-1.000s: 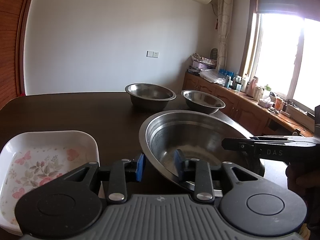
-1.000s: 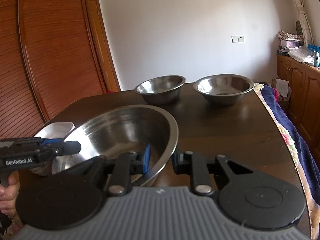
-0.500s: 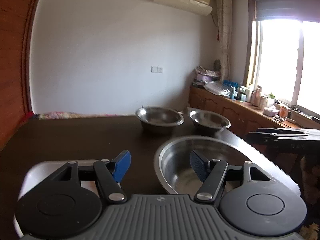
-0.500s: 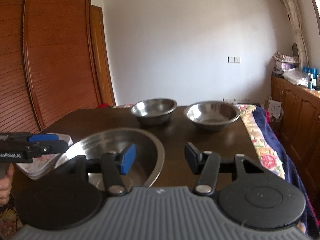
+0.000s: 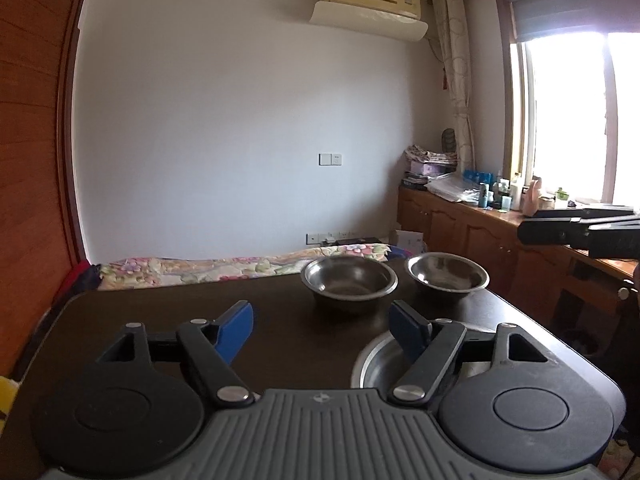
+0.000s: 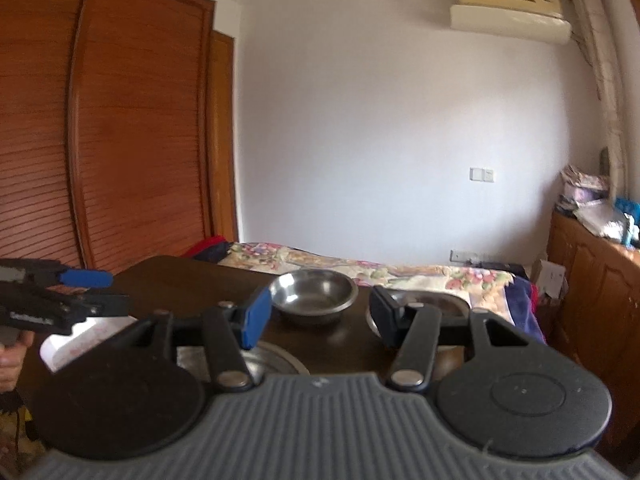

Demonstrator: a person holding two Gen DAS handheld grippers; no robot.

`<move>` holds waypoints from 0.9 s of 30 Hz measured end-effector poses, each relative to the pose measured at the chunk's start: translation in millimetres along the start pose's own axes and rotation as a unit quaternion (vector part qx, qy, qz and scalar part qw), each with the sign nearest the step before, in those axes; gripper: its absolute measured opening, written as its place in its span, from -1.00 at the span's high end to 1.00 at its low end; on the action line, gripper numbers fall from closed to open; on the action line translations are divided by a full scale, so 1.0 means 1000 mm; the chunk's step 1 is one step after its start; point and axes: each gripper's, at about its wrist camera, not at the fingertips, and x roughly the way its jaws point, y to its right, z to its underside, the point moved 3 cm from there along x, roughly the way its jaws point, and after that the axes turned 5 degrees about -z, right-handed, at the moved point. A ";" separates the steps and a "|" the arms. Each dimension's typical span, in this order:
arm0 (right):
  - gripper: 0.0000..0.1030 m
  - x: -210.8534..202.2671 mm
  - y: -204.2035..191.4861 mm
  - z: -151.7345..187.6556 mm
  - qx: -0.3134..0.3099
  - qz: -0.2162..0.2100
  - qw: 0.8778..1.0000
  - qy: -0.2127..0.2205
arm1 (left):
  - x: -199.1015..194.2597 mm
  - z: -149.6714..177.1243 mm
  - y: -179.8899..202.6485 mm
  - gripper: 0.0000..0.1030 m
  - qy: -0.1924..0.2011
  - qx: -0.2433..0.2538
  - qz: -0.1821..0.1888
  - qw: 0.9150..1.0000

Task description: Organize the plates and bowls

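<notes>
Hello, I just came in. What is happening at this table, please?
A person holds a gripper in each hand, sorting dishes on a dark table. The left gripper and right gripper are both open and hold nothing. Below them sits a large steel bowl; two smaller steel bowls stand farther back, and a white dish is at the left.

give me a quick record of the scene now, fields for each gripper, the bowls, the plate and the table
left gripper: open, holding nothing, raised above the table
right gripper: open, holding nothing
large steel bowl: on the near table edge, mostly hidden behind the left gripper
two smaller steel bowls: side by side at the far end, apart, upright
white plate: left of the large bowl, partly hidden
table: dark wood
</notes>
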 end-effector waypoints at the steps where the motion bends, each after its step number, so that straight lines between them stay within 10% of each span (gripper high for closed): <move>1: -0.08 0.003 -0.001 -0.005 -0.003 -0.004 1.000 0.000 | 0.004 -0.004 -0.001 -0.98 0.000 -0.001 0.000 1.000; 27: -0.06 0.150 0.048 -0.010 0.037 -0.044 0.992 -0.114 | 0.163 -0.037 0.002 -0.81 -0.095 0.024 0.026 0.995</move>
